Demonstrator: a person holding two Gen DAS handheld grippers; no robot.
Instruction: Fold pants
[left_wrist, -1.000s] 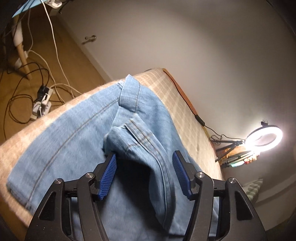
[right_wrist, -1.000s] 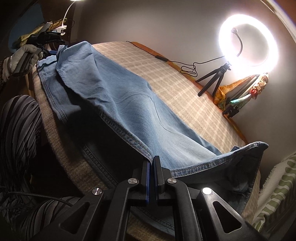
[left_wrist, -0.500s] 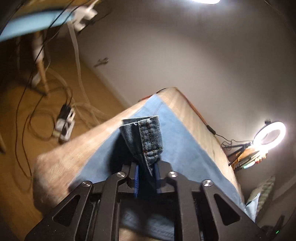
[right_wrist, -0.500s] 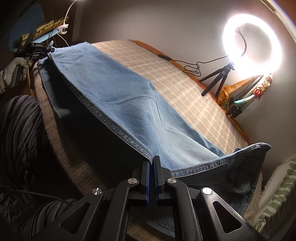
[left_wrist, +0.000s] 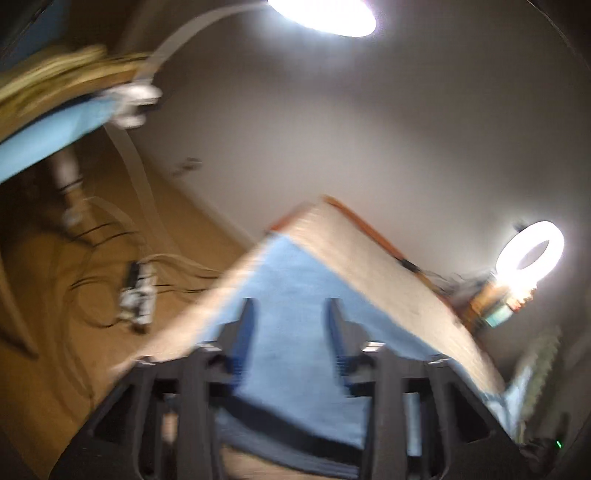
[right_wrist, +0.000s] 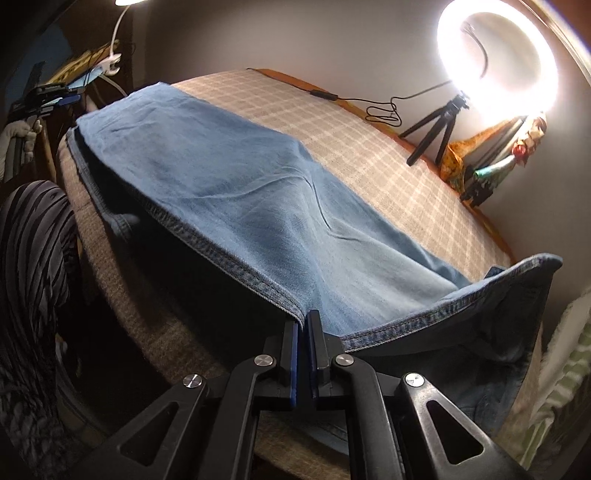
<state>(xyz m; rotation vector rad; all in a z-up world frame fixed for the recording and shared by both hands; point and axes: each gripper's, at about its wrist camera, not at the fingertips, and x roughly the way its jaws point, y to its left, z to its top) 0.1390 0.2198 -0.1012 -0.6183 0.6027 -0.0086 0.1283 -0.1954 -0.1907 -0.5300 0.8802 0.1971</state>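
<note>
The pants (right_wrist: 258, 206) are light blue denim, laid lengthwise across the bed (right_wrist: 369, 140), which has a beige plaid cover. One leg is doubled over the other, with the stitched side seam running along the near edge.

The right gripper (right_wrist: 303, 332) has its jaws pressed together on the denim right at the hem corner, where the seam meets the cuff. The cuff edge lifts off toward the right and hangs a bit loose there.

The left gripper (left_wrist: 290, 332) is a different story: its jaws are spread wide with nothing between them, hovering over the far end of the pants (left_wrist: 295, 350) (that view is really motion-blurred, so fine detail is a wash). The fabric under it looks flat, with a darker layer peeking out below.

Background stuff: a ring light (right_wrist: 495, 55) on a little tripod (right_wrist: 436, 125) past the bed's far edge, and a power strip (left_wrist: 138, 299) with tangled cables on the wood floor (left_wrist: 55, 369).
</note>
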